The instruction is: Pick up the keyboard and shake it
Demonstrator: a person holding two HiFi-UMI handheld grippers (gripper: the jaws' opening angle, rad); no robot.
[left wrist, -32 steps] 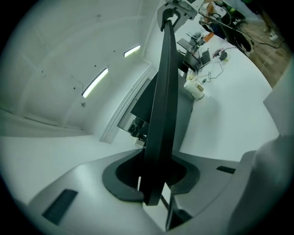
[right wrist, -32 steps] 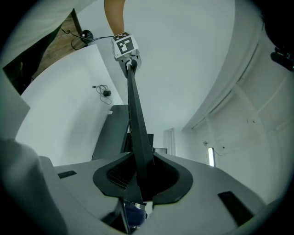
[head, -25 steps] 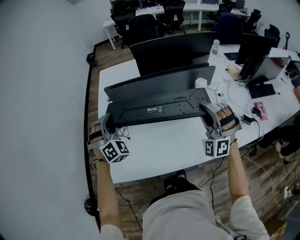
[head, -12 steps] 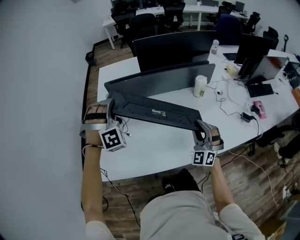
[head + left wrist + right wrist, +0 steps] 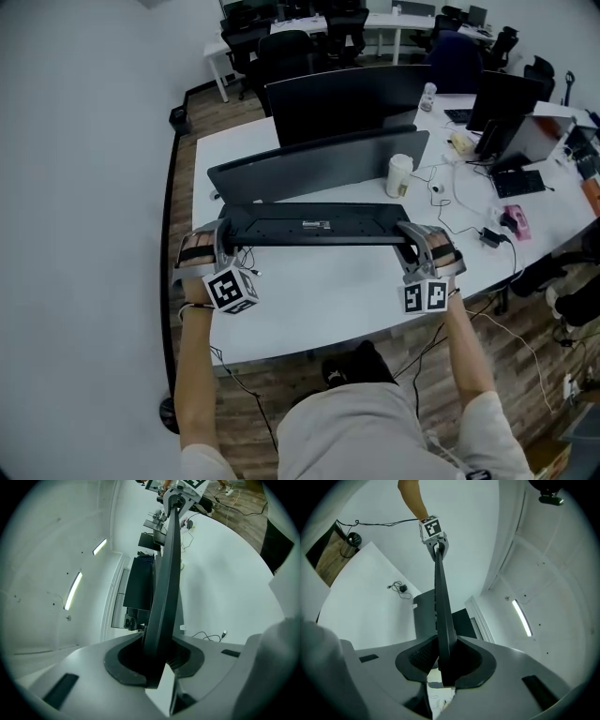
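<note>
The black keyboard [image 5: 314,225] hangs level above the white desk [image 5: 319,300], its underside with a label turned toward me. My left gripper [image 5: 225,246] is shut on its left end and my right gripper [image 5: 412,246] is shut on its right end. In the left gripper view the keyboard [image 5: 164,573] runs edge-on away from the left gripper [image 5: 157,660], whose pads press on both faces, out to the right gripper [image 5: 180,491]. The right gripper view shows the same from the other end: the keyboard [image 5: 440,602] is clamped in the right gripper [image 5: 443,667], and the left gripper [image 5: 436,541] holds the far end.
Behind the keyboard stands a long dark curved panel [image 5: 319,164] with a black monitor [image 5: 347,98] beyond it. A paper cup [image 5: 400,174], loose cables [image 5: 459,202], a second monitor [image 5: 502,103] and a pink object [image 5: 518,221] sit to the right. Office chairs [image 5: 291,47] stand at the back.
Half a second ago the keyboard slanted with its right end low. Its right end has risen and its left end has dropped a little, so it now hangs level. Both grips held.
</note>
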